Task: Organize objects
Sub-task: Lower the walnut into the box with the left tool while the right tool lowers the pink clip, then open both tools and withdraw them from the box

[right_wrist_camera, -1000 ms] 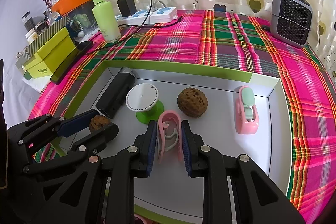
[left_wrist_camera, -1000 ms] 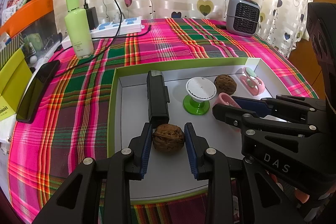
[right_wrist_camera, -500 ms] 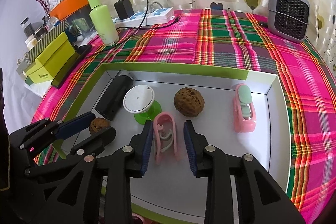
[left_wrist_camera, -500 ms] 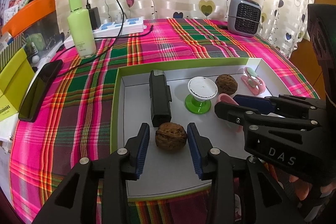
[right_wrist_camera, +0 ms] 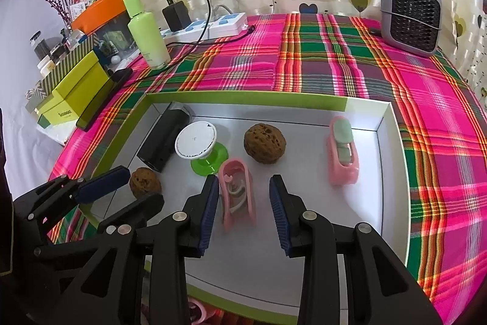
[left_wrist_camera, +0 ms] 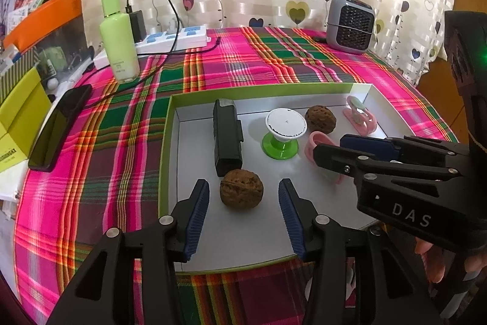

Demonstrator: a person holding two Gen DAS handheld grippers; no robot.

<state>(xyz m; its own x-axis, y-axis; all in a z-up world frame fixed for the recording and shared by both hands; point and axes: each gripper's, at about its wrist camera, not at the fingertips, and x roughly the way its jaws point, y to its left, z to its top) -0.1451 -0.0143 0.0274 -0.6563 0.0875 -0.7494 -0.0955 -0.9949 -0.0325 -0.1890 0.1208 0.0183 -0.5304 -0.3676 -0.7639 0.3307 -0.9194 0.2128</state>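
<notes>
Blue-padded fingers [left_wrist_camera: 197, 215] of the left gripper [left_wrist_camera: 243, 213] have just been opening and stand clear of the wrinkled brown walnut [left_wrist_camera: 241, 191] between them, near the shallow green-rimmed white tray's [left_wrist_camera: 166, 142] left edge. Right gripper [right_wrist_camera: 245, 210] jaws, also just opened, flank a pink plastic clip [right_wrist_camera: 237, 197] lying by the tray's near edge, its left pad just beside it.

A worktop [right_wrist_camera: 350, 72] in bright pink-and-green plaid carries a shallow green-rimmed tray [right_wrist_camera: 243, 97] right under the gripper [right_wrist_camera: 243, 203]. Beyond it, far left, a green bottle [right_wrist_camera: 147, 32] stands by a white power strip [right_wrist_camera: 213, 25]. Far right, a small grey heater [right_wrist_camera: 411, 15]. A dark phone [left_wrist_camera: 59, 127] lies left.
</notes>
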